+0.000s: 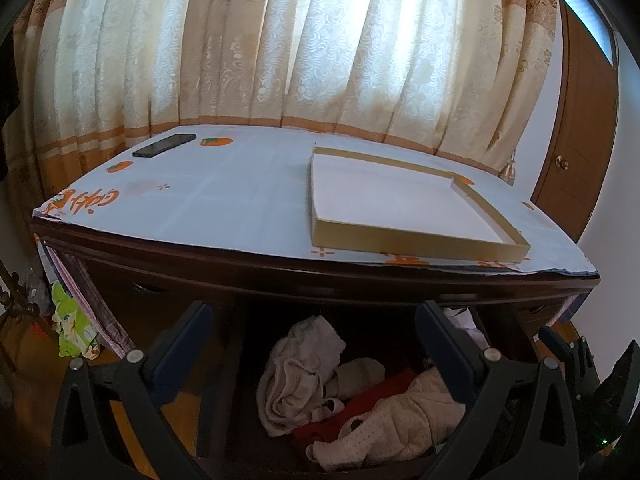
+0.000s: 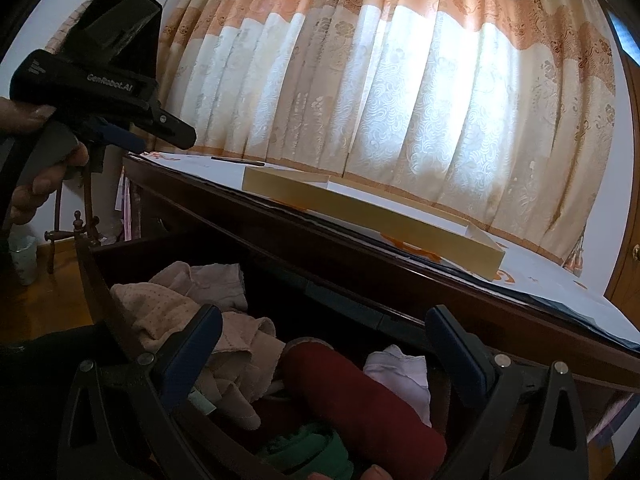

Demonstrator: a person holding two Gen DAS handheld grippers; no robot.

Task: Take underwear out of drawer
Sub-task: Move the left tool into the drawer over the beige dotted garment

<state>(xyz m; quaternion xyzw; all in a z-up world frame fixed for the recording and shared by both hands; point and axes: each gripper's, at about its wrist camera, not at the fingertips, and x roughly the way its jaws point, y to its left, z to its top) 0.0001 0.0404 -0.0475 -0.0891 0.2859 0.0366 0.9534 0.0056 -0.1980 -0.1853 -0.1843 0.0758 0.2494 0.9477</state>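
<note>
A: Drawer [image 1: 224, 380] stands pulled out beneath a dark wooden dresser [image 1: 280, 276], heaped with crumpled clothing — where does the underwear lie?

B: In the drawer, all of it. From the left wrist view, a beige bundle [image 1: 300, 376] sits toward the left of the heap, a cream dotted garment [image 1: 400, 428] to its right, with red cloth [image 1: 384, 388] showing between them. None has been lifted out.

A: And the grippers?

B: The left gripper [image 1: 314, 364] hangs above the heap, fingers spread wide, nothing between them. The right gripper [image 2: 324, 360] is likewise wide and empty, poised over a dark red roll [image 2: 360, 396], with a white piece [image 2: 400, 372] just beside it and a green one [image 2: 320, 452] nearer the camera.

A: What holds the left tool?

B: A person's hand [image 2: 40, 176], seen in the right wrist view, wrapped round its grip at the far left.

A: And on top of the dresser?

B: A pale cloth with orange prints [image 1: 224, 196] covers it. On that rest a shallow, empty tray [image 1: 400, 204] and, well apart near the back-left corner, a dark phone [image 1: 164, 145] — patterned curtains [image 1: 280, 48] hang behind.
</note>
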